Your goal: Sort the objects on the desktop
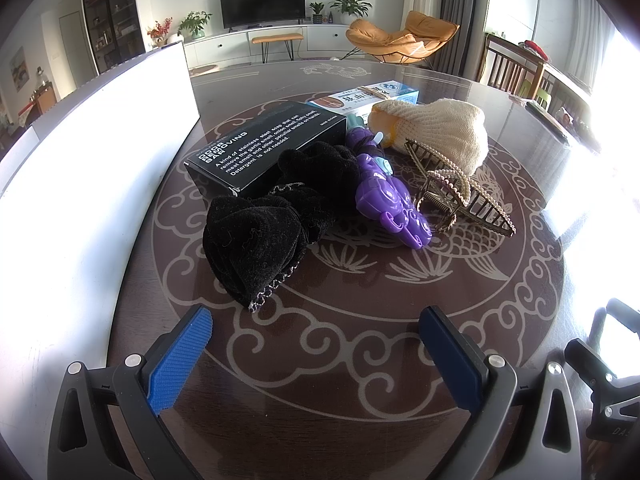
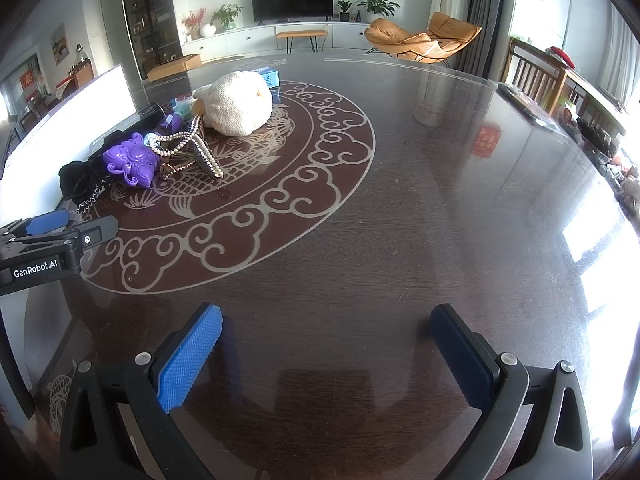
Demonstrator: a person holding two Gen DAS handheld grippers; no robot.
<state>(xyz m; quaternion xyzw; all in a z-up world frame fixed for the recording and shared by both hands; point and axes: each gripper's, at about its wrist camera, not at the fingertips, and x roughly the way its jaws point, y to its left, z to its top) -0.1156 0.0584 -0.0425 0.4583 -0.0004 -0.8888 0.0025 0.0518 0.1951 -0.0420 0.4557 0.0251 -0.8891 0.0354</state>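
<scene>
Off to the left of the left gripper (image 1: 316, 356), a big white storage box (image 1: 100, 152) is standing along the table (image 1: 400, 380) edge, probably waiting there as the place sorted things go. The left gripper is hovering low over the dark glass top with its jaws spread wide and nothing between them, facing the pile as if lining up a first pick.

Straight ahead of its left fingertip, the black scrunchie (image 1: 260, 232) is lying nearest, slumped against the black soap box (image 1: 264, 148) behind it. Since it is the closest and softest piece, it looks like the easiest thing to pinch first. Just right of centre ahead, the purple toy (image 1: 388, 200) is resting partly on the scrunchie, and beside it, further right, the pearl hair claw (image 1: 456, 192) is leaning against the cream knitted item (image 1: 440, 132), which is hiding something orange. A blue and white carton (image 1: 380, 96) is lying at the far back. Everything is sitting heaped and touching, so lifting one piece may well drag a neighbour.

The right gripper (image 2: 326, 354) is waiting well to the right of the heap, over bare table, jaws likewise wide apart and empty. From its camera the pile is sitting far ahead to its left, beyond the left gripper's body at the frame edge. Holding off there is likely keeping it out of the left one's way.
</scene>
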